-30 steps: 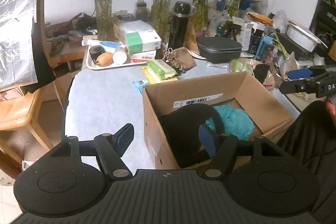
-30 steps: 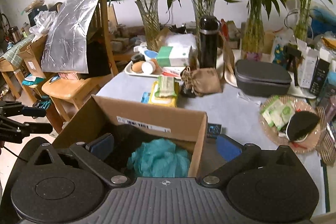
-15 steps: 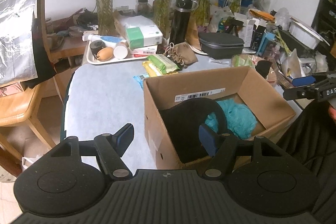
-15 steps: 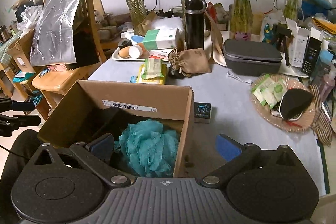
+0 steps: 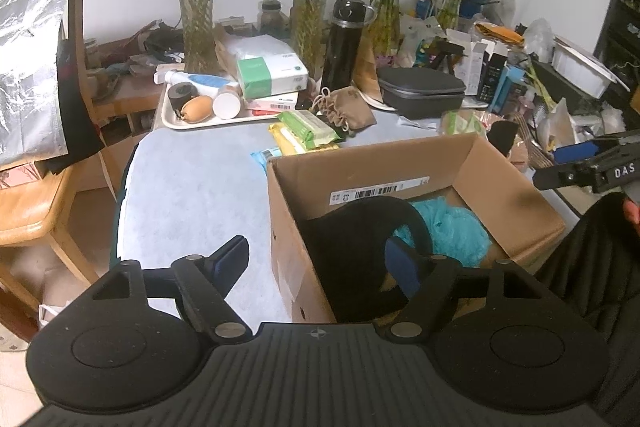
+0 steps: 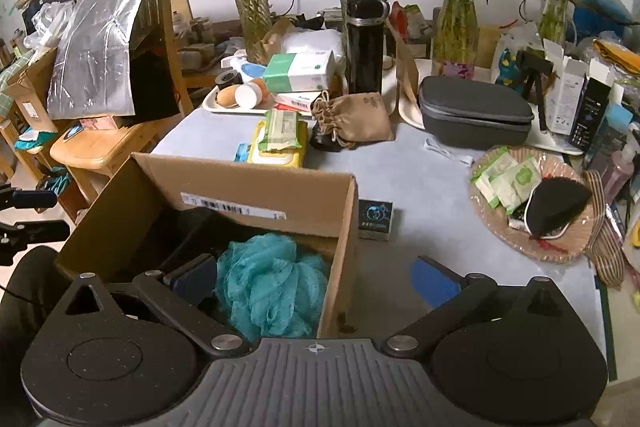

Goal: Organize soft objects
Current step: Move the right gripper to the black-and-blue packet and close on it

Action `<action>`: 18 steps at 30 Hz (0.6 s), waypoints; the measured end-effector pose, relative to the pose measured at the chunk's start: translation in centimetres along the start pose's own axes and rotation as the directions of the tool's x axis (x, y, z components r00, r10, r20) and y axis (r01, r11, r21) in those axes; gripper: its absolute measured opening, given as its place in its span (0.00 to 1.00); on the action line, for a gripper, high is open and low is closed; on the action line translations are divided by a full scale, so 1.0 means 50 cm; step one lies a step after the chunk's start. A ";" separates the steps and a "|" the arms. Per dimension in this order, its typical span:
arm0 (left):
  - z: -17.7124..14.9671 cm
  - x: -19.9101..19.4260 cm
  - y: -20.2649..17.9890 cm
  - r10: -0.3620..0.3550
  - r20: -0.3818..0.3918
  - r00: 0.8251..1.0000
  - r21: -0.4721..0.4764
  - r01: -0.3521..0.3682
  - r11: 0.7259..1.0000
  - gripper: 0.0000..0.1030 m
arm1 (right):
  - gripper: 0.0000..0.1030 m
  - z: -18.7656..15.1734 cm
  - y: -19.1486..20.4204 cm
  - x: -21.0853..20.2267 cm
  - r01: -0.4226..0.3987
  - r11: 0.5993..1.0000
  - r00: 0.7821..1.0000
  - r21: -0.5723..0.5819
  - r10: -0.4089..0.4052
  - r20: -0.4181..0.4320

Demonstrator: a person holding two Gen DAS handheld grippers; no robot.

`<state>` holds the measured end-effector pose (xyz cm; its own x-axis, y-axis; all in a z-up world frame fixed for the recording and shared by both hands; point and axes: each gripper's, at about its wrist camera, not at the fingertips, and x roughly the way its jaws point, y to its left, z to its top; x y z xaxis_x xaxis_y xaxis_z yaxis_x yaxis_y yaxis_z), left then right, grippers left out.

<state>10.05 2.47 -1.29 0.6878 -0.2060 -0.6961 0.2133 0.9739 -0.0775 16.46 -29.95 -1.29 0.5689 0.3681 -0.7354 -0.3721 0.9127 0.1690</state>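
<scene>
With both grippers' jaws released and empty, the cardboard box (image 6: 256,195) at the bench's near edge could be knocked off.

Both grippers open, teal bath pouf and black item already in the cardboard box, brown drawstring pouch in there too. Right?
Not quite: the brown drawstring pouch is still on the table beyond the cardboard box, per the right wrist view. The rest holds: teal bath pouf and black item are inside, left gripper and right gripper open.

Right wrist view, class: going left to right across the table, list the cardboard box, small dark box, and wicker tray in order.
Cardboard box → small dark box → wicker tray.
</scene>
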 end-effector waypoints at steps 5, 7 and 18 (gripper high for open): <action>0.016 0.015 0.007 -0.005 0.016 1.000 -0.022 0.006 1.000 0.73 | 1.00 0.031 -0.018 0.013 0.013 1.000 1.000 0.021 -0.013 0.011; 0.026 0.020 0.011 -0.007 0.027 1.000 -0.028 0.007 1.000 0.73 | 1.00 0.047 -0.025 0.018 0.020 0.999 1.000 0.025 -0.020 0.017; 0.066 0.059 0.031 -0.005 0.055 0.998 -0.058 0.008 0.998 0.73 | 1.00 0.112 -0.091 0.079 0.045 0.990 0.999 0.131 -0.046 0.008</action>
<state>14.69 3.05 -1.11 0.7239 -0.2160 -0.6553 0.1783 0.9760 -0.1247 24.50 -31.65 -1.30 0.5912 0.3268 -0.7374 -0.2466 0.9437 0.2205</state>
